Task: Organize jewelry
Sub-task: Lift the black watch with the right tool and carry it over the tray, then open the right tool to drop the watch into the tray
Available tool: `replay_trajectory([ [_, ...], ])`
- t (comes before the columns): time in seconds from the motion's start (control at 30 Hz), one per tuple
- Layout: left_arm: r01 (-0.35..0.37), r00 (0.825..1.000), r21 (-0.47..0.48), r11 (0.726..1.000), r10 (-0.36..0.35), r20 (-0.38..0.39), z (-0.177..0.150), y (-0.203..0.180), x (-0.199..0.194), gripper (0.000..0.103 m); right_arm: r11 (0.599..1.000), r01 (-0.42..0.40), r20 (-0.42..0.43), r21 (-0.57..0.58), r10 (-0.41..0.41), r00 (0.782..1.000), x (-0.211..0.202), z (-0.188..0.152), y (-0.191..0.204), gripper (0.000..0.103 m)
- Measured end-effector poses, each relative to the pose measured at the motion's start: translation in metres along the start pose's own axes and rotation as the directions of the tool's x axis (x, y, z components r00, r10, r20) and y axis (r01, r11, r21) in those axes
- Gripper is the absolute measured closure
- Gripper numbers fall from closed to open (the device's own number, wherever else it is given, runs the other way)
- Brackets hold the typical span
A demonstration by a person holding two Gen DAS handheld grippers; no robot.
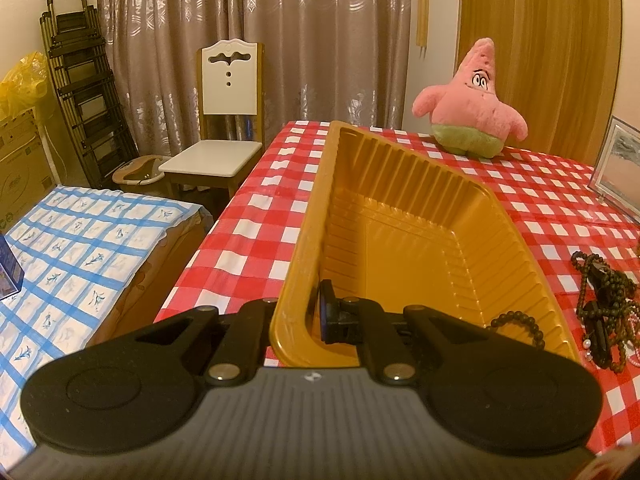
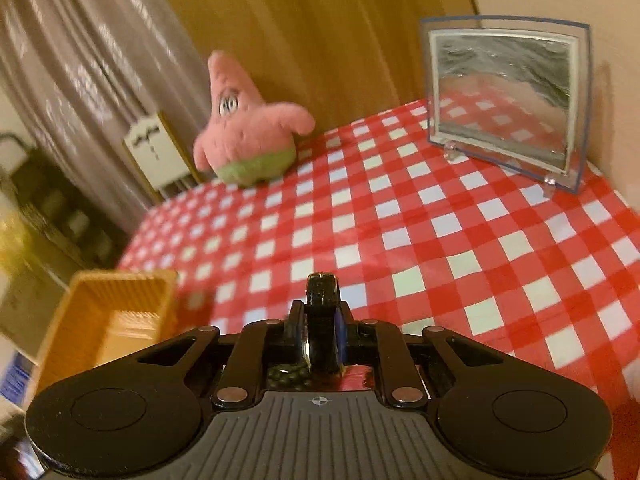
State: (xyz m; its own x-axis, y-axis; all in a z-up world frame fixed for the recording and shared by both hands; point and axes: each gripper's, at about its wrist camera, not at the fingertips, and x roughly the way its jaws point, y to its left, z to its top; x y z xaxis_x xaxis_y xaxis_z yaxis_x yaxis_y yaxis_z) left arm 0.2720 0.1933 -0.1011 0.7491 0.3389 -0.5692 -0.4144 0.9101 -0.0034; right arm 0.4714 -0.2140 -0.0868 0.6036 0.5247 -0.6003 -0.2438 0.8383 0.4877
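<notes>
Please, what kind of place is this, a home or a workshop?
Probably a room in a home: a table under a checked cloth, a dining chair by long curtains, and a pink plush toy.

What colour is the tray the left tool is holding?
Golden yellow, with ribbed walls: the tray shows best in the left wrist view.

Tabletop (image 1: pixel 256 216) w/ red-and-white checked cloth, seen in both views. On it: pink star plush (image 1: pixel 474 110) standing upright at the far edge; clear picture frame (image 2: pixel 506 94) propped upright near the right side, well apart from the plush; dark tangle of bead strands (image 1: pixel 604 312) w/ some pale pearls at the right edge. Gold ribbed tray (image 1: pixel 400 216) near the middle — whether its base rests on the cloth can't be told.
</notes>
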Motion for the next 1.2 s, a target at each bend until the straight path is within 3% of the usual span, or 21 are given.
replay_trajectory([
  [0.17,-0.001,1.000,0.002,1.000,0.001,0.001,-0.001,0.000,-0.001,0.096,0.998,-0.042,0.006,0.049,0.042,0.999,-0.018,0.005,0.008,0.088],
  [0.4,0.000,1.000,-0.001,1.000,0.000,-0.002,-0.003,0.001,-0.003,0.096,0.985,-0.173,-0.045,0.028,0.174,0.984,-0.015,-0.010,0.060,0.095],
  [0.6,-0.001,1.000,-0.001,1.000,0.001,-0.002,-0.003,0.001,-0.002,0.096,0.944,-0.330,-0.107,-0.005,0.328,0.939,0.004,-0.025,0.119,0.095],
  [0.77,0.000,1.000,-0.001,1.000,0.000,-0.003,-0.003,0.000,-0.002,0.096,0.901,-0.421,-0.200,-0.106,0.396,0.896,0.030,-0.047,0.170,0.095],
  [0.97,0.005,1.000,-0.003,1.000,-0.005,-0.008,-0.003,0.000,0.000,0.096,0.886,-0.444,-0.341,-0.137,0.378,0.860,0.071,-0.082,0.206,0.096],
  [1.2,0.005,1.000,0.000,1.000,-0.005,-0.008,-0.002,-0.001,0.002,0.096,0.884,-0.424,-0.400,-0.198,0.322,0.858,0.097,-0.106,0.225,0.095],
])
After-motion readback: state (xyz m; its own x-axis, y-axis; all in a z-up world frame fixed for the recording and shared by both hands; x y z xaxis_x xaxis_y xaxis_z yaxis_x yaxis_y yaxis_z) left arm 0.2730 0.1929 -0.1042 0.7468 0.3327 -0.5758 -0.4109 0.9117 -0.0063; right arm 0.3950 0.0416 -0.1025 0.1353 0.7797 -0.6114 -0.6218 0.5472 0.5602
